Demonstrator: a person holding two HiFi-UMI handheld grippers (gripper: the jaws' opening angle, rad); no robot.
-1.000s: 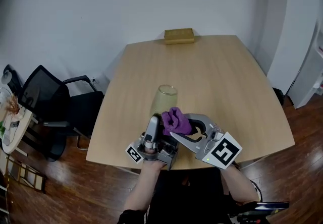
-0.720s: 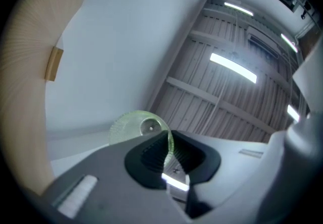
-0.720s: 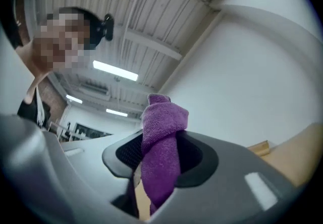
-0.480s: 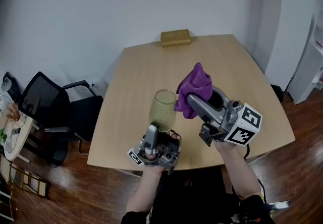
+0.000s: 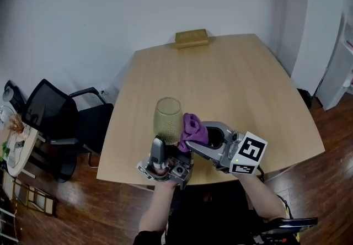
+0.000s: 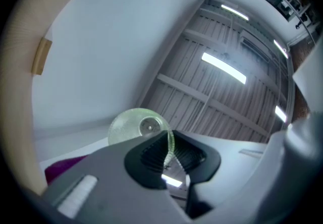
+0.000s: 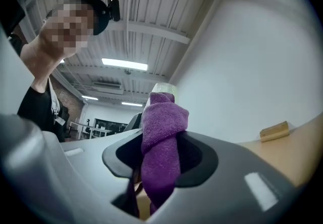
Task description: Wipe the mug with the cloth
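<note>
Two grippers, one mug and one cloth, entered left to right across the head view. Item: black office chair (image 5: 52,111), beyond the table's left edge, no part in the task. Item: left gripper (image 5: 167,150), pointing steeply upward, jaws nearly together and clamped on the thin wall of the mug (image 5: 167,120). The left gripper view shows that glassy green edge pinched between the ribbed pads. Mug: translucent, yellow-green, held aloft above the near edge of the table (image 5: 248,89), not resting on it. Item: cloth (image 5: 192,128), purple, bunched, lying against or just beside the mug's right flank; contact cannot be confirmed. Item: right gripper (image 5: 197,143), jaws clamped on the cloth's folded middle, a tuft standing proud of the tips. Item: tan block (image 5: 192,38), far table edge, well apart. Step in hand, by judgement: the wipe itself, or the approach to a stroke on the outer wall. Next move calls for the tuft to be pressed to the wall and drawn round or along it, with the left grip firm on a thin, slippery edge so the mug does not twist.
</note>
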